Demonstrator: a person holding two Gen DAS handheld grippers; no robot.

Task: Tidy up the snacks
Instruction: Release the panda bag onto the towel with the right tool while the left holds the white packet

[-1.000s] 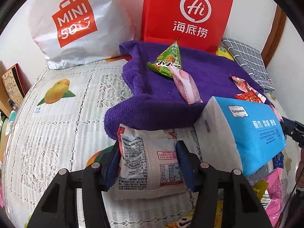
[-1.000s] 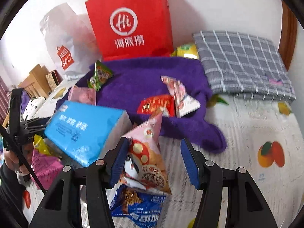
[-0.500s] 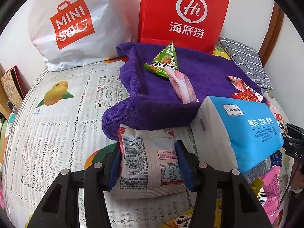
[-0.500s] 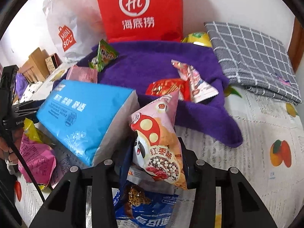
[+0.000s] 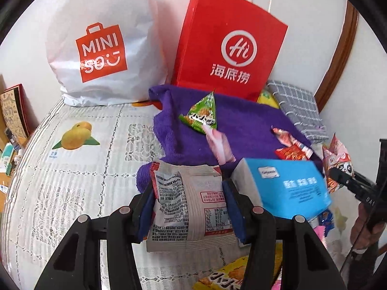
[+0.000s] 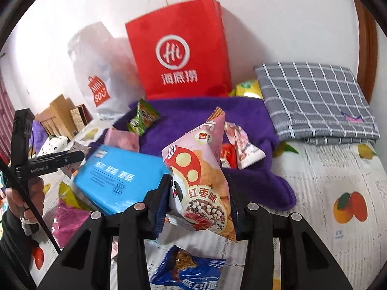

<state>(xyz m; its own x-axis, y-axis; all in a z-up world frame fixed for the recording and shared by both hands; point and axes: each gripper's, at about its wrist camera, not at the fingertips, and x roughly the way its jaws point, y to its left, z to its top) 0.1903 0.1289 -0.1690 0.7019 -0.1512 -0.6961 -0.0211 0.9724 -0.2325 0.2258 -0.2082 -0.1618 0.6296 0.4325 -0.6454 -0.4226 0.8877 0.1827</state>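
While the white snack packet (image 5: 191, 207) is pinched by the left gripper (image 5: 191, 205) and the pink mushroom-print snack bag (image 6: 200, 181) by the right gripper (image 6: 198, 203), either slick wrapper could be dropped.

white plastic bag (image 5: 104, 48) printed "MINISO" in red, red paper bag (image 5: 229, 46) with "Hi" circle logo and "海底捞", pink mushroom snack pack (image 6: 200, 181) reading "红枣味" and "香", blue tissue pack (image 5: 290, 186) label "Yunyuexin", black gripper handle (image 6: 41, 165) marked "GenRobot.AI"

The left tool (image 5: 189, 207) points down and forward, squeezing a white packet (image 5: 191, 207) between its fingers. The right tool (image 6: 197, 198) squeezes a pink packet (image 6: 200, 176).
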